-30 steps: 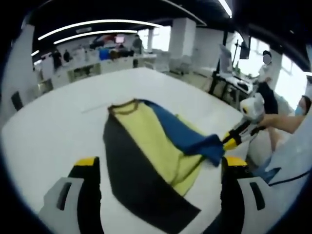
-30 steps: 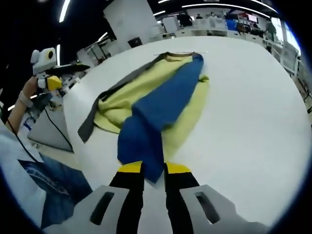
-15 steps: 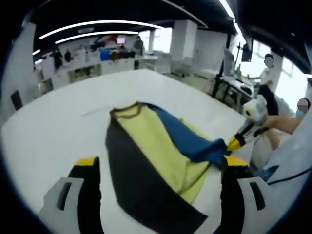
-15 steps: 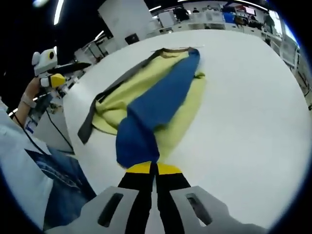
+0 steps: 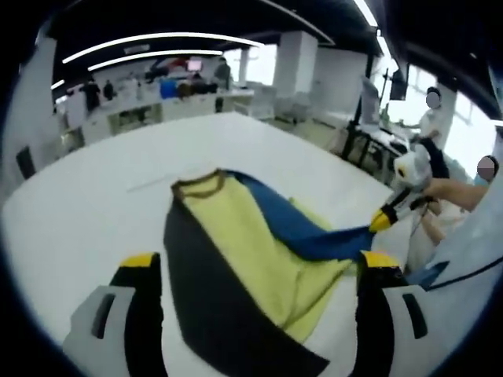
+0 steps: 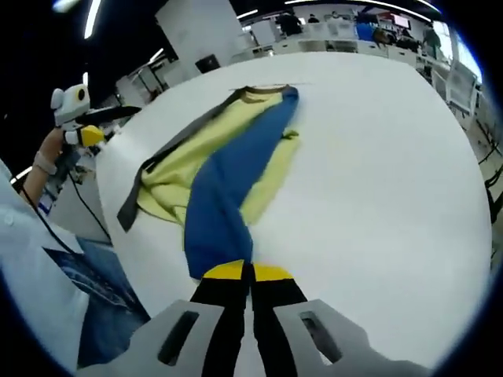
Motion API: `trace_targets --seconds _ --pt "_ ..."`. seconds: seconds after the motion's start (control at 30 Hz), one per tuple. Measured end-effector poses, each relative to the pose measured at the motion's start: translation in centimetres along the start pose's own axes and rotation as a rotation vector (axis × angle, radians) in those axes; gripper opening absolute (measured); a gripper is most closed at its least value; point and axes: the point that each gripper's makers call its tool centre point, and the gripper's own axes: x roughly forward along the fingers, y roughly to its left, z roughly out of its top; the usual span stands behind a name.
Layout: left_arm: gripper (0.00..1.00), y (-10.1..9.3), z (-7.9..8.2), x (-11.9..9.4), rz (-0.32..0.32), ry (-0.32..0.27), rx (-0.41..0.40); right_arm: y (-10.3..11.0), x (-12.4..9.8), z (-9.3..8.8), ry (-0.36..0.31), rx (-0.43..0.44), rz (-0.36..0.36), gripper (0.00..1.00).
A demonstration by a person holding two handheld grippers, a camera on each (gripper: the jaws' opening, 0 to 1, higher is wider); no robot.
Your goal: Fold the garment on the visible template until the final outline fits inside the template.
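The right tongs (image 6: 247, 275) are clamped on the blue sleeve (image 6: 224, 196) of the garment (image 5: 236, 259), stretching it off the near edge of the white desk (image 6: 377, 181). The left tongs (image 5: 255, 271) stand wide, holding nothing, above the dark panel (image 5: 212, 306). The left gripper view shows the right tongs (image 5: 383, 219) from the side; the right gripper view shows the left tongs (image 6: 86, 135) raised beside the desk. Since 1 second ago the sleeve has pulled taut and straighter. Bare desk lies open on the far and right sides.
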Motion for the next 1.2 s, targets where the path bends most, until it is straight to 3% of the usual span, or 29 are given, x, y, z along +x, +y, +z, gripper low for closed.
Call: trace_targets --seconds 0.47,0.67,1.2 --pt "1.00 0.0 -0.2 -0.8 0.104 0.003 -0.034 -5.1 -2.6 0.9 0.062 -0.139 -0.015 0.02" --pt "1.00 0.1 -0.5 -1.4 0.149 -0.005 -0.060 -7.3 -3.6 1.8 0.053 -0.166 -0.035 0.02" --pt "0.99 0.1 -0.7 -2.3 0.188 -0.019 -0.082 -11.7 -6.9 2.7 0.080 -0.235 -0.119 0.02"
